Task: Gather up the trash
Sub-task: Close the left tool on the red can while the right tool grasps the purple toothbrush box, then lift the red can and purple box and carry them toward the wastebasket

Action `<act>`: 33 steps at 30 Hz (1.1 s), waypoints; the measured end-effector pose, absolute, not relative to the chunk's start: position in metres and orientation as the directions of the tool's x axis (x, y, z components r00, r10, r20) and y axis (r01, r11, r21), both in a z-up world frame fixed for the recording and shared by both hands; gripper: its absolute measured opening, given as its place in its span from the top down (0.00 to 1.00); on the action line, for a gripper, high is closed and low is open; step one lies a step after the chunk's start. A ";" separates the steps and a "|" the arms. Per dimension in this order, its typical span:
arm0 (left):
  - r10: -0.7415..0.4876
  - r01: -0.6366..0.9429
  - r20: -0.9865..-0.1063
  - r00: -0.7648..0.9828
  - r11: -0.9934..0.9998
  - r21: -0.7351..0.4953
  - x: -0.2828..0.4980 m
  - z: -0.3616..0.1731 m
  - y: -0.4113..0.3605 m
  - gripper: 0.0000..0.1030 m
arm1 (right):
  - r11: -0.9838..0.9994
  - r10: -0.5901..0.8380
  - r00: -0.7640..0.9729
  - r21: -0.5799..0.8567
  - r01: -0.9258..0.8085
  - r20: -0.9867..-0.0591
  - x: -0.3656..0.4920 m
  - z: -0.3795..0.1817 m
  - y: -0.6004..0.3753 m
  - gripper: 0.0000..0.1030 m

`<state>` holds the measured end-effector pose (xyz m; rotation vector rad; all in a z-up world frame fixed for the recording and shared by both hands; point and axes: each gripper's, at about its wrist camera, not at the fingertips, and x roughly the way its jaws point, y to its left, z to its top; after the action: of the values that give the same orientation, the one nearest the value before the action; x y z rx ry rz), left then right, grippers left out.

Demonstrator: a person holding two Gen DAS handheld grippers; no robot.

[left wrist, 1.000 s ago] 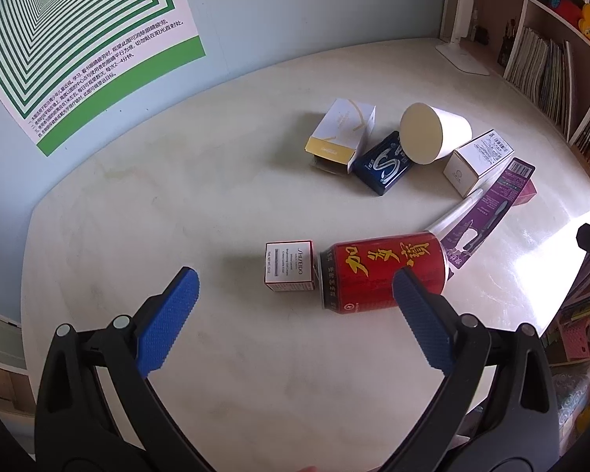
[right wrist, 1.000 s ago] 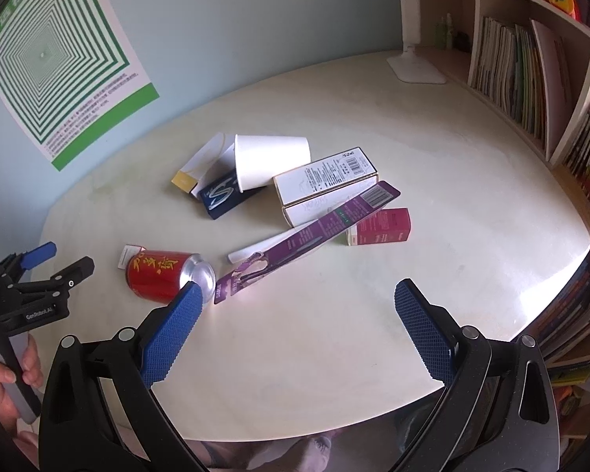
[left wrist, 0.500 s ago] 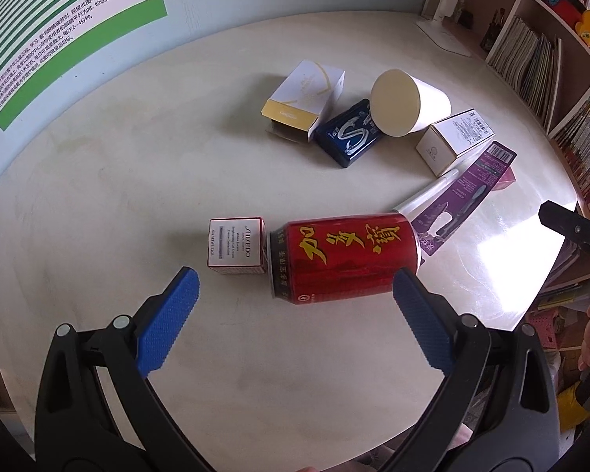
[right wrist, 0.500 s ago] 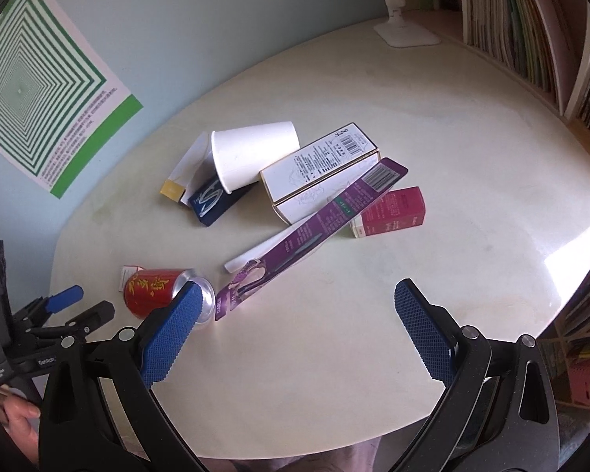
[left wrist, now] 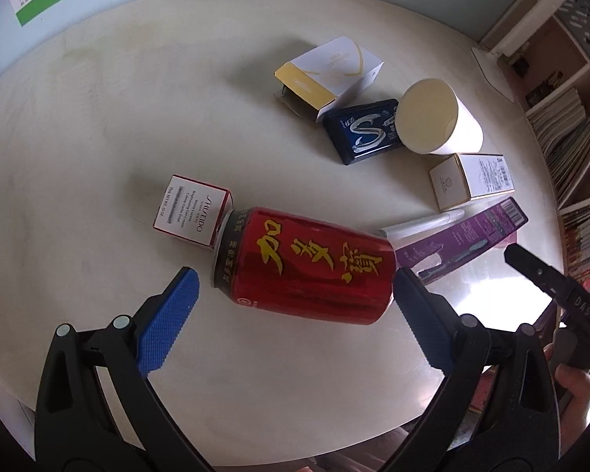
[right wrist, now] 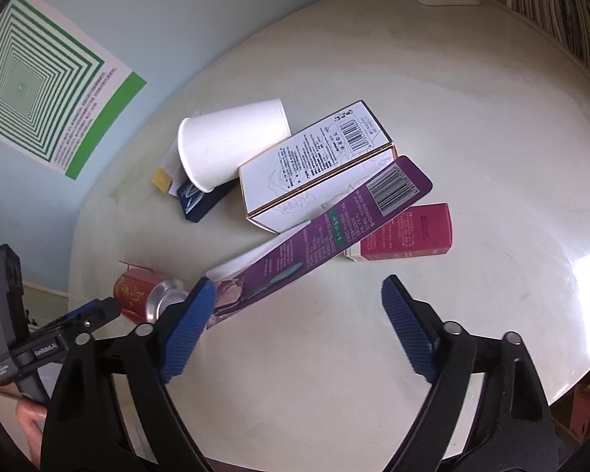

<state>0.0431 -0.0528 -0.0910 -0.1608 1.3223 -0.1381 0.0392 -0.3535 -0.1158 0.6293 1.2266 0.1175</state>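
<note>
Centrally on the round table [left wrist: 98, 126], a red can [left wrist: 306, 265] with gold lettering is seen lying on its side, its dented top touching a small white box [left wrist: 192, 210]. It is straddled, untouched, by the spread left gripper [left wrist: 295, 295]. Nothing is enclosed by the right gripper [right wrist: 299, 303], whose jaws, just narrowing, are held apart.

can [left wrist: 306, 265] lies between small box [left wrist: 192, 210] and flat pack [left wrist: 460, 240] (touching both) — cup [left wrist: 436, 120] behind.

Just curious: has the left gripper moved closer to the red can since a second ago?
Yes. The left gripper has come down toward the red can, which lies unmoved beside the small white box.
</note>
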 end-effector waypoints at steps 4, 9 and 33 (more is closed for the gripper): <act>-0.219 -0.079 -0.957 0.191 0.968 -0.238 0.051 -0.106 -0.051 0.06 | 0.802 0.451 0.331 0.540 0.258 -0.829 0.048 -0.129 -0.354 0.22; -0.278 -0.190 -0.950 0.139 0.934 -0.301 0.060 -0.121 -0.045 0.07 | 0.761 0.503 0.309 0.583 0.286 -0.807 0.061 -0.143 -0.354 0.28; -0.325 -0.187 -0.945 0.045 0.926 -0.328 0.079 -0.139 -0.065 0.25 | 0.697 0.538 0.331 0.630 0.342 -0.775 0.077 -0.130 -0.370 0.86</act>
<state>0.0790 -0.0652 -0.1393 -0.4144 1.5358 -0.1098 0.0772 -0.3703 -0.1304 0.8470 1.2695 0.1503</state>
